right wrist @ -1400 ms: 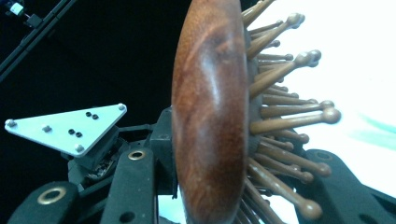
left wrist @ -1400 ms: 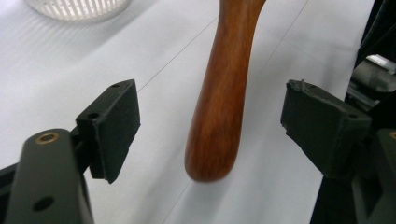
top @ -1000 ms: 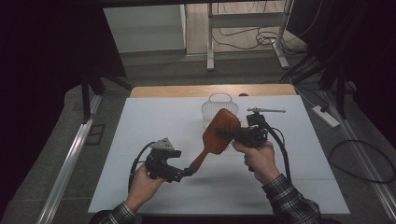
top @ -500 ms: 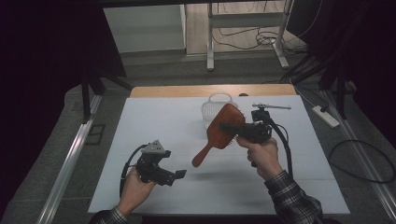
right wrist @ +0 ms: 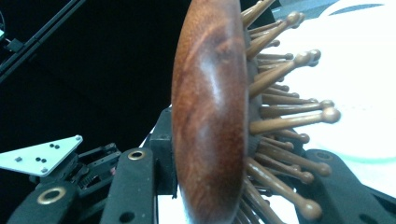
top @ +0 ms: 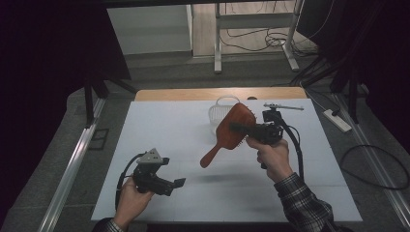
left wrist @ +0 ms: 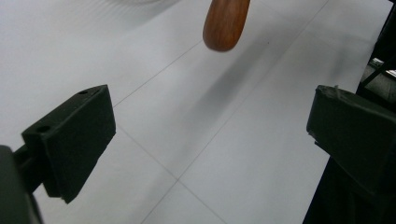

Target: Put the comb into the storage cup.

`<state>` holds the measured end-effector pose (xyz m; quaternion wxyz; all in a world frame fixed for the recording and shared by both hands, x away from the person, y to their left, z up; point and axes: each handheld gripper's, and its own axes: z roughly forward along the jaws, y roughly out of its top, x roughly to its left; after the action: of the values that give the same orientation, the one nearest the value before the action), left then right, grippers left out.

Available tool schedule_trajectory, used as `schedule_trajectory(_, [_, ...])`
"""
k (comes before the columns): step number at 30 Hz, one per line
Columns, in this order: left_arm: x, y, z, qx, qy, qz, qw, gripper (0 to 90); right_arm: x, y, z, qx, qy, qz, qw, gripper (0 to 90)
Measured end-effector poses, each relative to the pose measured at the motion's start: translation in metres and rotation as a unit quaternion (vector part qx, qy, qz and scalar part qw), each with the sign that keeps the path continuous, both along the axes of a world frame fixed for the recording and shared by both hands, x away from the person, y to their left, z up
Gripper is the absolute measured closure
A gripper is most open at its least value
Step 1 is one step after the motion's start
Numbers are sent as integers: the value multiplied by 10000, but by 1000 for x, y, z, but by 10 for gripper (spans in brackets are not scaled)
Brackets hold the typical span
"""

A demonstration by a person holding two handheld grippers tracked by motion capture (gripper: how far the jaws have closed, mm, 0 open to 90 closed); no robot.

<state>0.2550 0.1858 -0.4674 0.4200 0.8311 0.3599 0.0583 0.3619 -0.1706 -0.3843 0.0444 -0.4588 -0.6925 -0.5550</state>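
One wooden hairbrush (top: 235,129) is showing; one white wire basket (top: 221,110) is sitting on the bench (top: 164,130); two claws are showing: left claw (top: 180,182), right claw (top: 235,127).

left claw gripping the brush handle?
No: in the left gripper view the left claw stands open, the brown wooden hairbrush handle hanging beyond it.

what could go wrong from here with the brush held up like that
The right gripper alone clamps the wooden hairbrush across its head, above the table, so the long handle may swing or slip in the jaws. The jaws press partly on the bristle pins, which could bend. The white basket stands just behind; a swing might knock it.
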Motion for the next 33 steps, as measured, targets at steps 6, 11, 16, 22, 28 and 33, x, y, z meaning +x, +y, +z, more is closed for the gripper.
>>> schedule_trajectory(6, [-6, 7, -2, -22, 40, 130, 9999, 20, 5, -2, 1, 4, -19, -77, 10000, 556])
schedule_trajectory(11, [-10, 13, -4, -21, 85, 158, 9998, 17, 9, -4, 5, 8, -53, -143, 9999, 556])
schedule_trajectory(16, [-16, 24, -5, -72, 90, 235, 9997, 18, 14, -6, 10, 1, -120, -216, 9997, 556])
schedule_trajectory(22, [-22, 35, -6, -101, 89, 382, 9992, 18, 19, -7, 12, -1, -138, -268, 9995, 556])
schedule_trajectory(28, [-28, 46, -7, -143, 101, 480, 9987, 20, 25, -8, 15, 14, -142, -337, 9993, 556])
schedule_trajectory(33, [-32, 52, -8, -123, 82, 522, 9985, 19, 30, -8, 18, -4, -166, -398, 9991, 556])
